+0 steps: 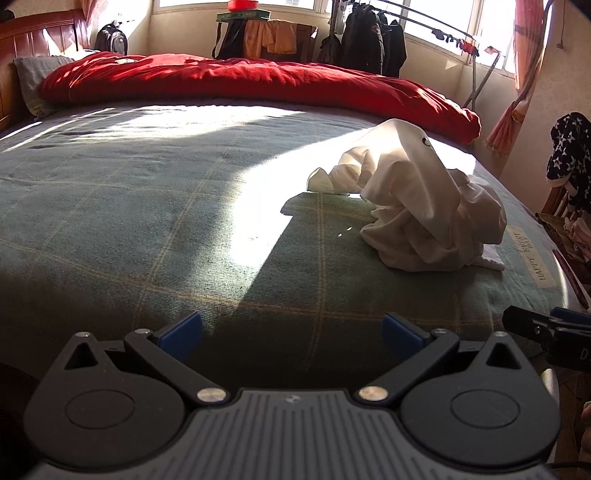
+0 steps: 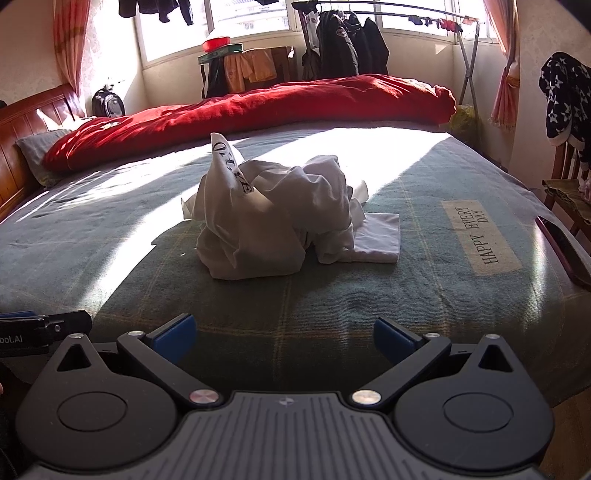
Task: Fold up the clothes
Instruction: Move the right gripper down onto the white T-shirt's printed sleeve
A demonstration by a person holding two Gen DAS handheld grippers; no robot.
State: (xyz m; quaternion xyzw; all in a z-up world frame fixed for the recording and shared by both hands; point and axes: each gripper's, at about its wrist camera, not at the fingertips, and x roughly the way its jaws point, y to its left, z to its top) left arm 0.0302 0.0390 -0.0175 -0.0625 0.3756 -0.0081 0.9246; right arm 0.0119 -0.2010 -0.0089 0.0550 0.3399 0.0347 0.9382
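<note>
Left gripper (image 1: 291, 332): released, empty | right gripper (image 2: 284, 336): released, empty | crumpled white cotton garment (image 2: 273, 221): heaped on green plaid bedspread (image 2: 424, 295), apart from both.

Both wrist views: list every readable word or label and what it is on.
"HAPPY EVERY DAY": patch on the bed cover.
"bot.AI": left gripper, start cut off.
Black letters on the crumpled white garment: creased, not fully readable.
Round badge on hanging dark jacket: too small.
</note>
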